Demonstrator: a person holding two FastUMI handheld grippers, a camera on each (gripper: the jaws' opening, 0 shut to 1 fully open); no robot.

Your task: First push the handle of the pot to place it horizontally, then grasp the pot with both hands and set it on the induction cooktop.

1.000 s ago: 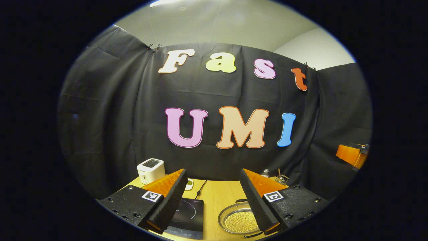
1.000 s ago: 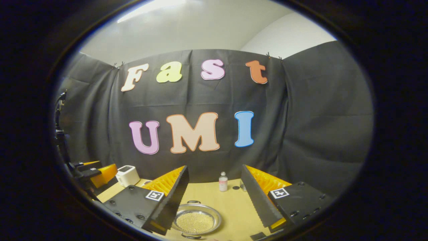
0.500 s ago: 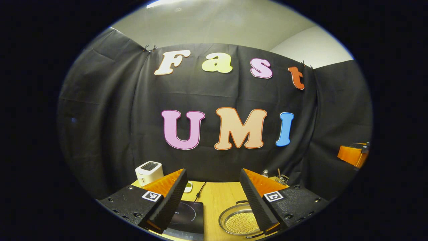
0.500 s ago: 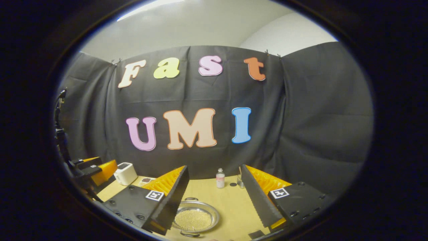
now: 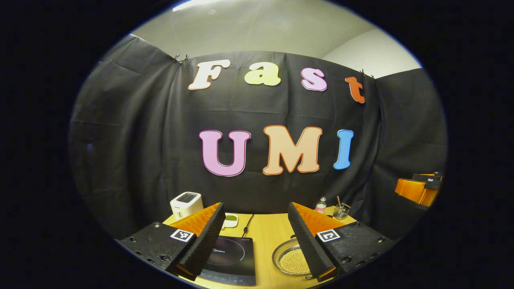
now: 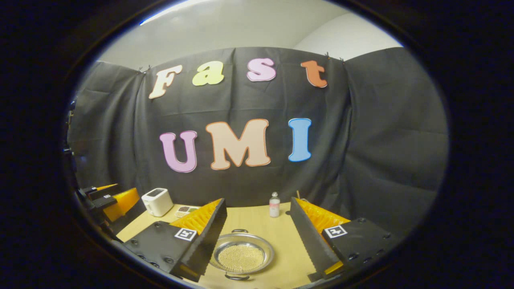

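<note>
Light came from above: a bright ceiling strip (image 5: 192, 5) glared at the top of my left gripper view, and another streak (image 6: 168, 14) showed in my right gripper view. Below it the room stayed fairly dim, the dark backdrop swallowing most light, while the wooden table (image 6: 257, 224) glowed warm under it. My pot (image 6: 241, 257) caught soft reflections on its rim. The fisheye bent everything toward the edges. Focus was reasonably sharp, with no motion blur I could see.

My left tool (image 5: 255, 241) and right tool (image 6: 257, 241) each carry two wedge-shaped ribbed fingers on black blocks studded with screws, each block bearing a square black-and-white marker
</note>
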